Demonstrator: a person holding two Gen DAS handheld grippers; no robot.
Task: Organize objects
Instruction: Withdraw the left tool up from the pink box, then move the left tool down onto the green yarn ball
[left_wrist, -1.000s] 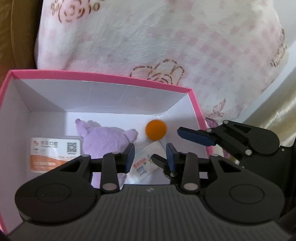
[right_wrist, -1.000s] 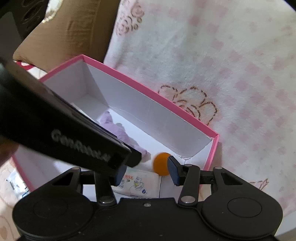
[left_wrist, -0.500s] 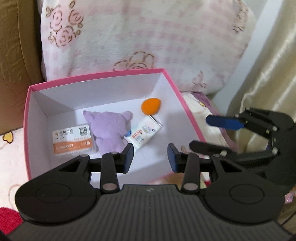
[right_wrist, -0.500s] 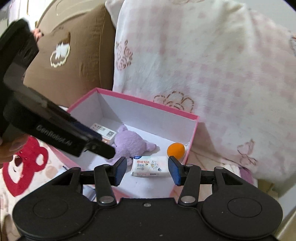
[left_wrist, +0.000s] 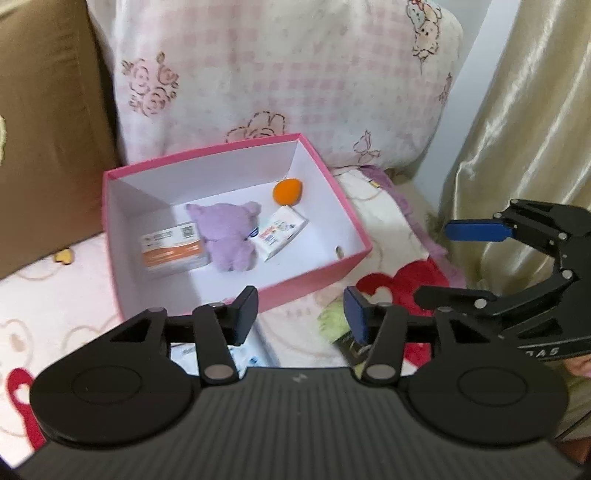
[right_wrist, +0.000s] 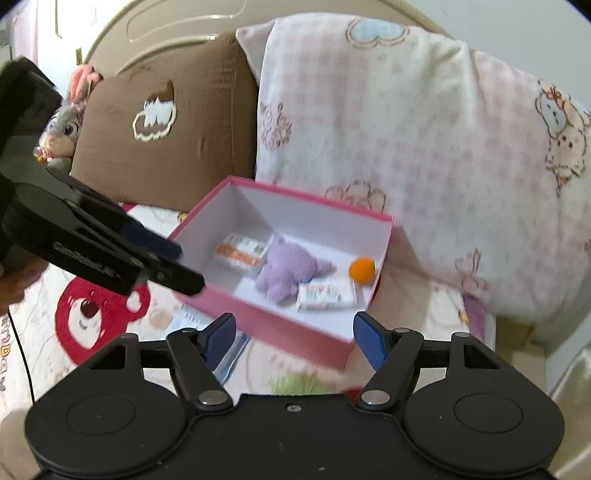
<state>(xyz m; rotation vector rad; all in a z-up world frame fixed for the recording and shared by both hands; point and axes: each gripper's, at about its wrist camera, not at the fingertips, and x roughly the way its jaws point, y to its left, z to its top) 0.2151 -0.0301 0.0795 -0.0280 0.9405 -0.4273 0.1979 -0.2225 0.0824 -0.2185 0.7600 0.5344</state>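
Left wrist view, nearest first: the left hand-held gripper (left_wrist: 300, 314) has its jaws opening with nothing between them, and the right hand-held gripper (left_wrist: 443, 262) beside it is also opening and empty. Under both lies a soft fleece bed cover (left_wrist: 40, 291) printed with red bears, where a flat printed packet (right_wrist: 207, 332) and something green (right_wrist: 295, 382) sit outside the box, so I judge the sorting partly done. Beyond them the pink cardboard box (left_wrist: 317, 273), stiff and white inside, holds a rectangular orange-and-white carton (left_wrist: 173, 249), a fuzzy purple plush toy (left_wrist: 229, 236), a glossy tissue pack (left_wrist: 282, 230) and a smooth orange egg-shaped sponge (left_wrist: 287, 191). Farthest, a plush pink-checked blanket (left_wrist: 295, 74) is heaped against a brown pillow (right_wrist: 166, 122).
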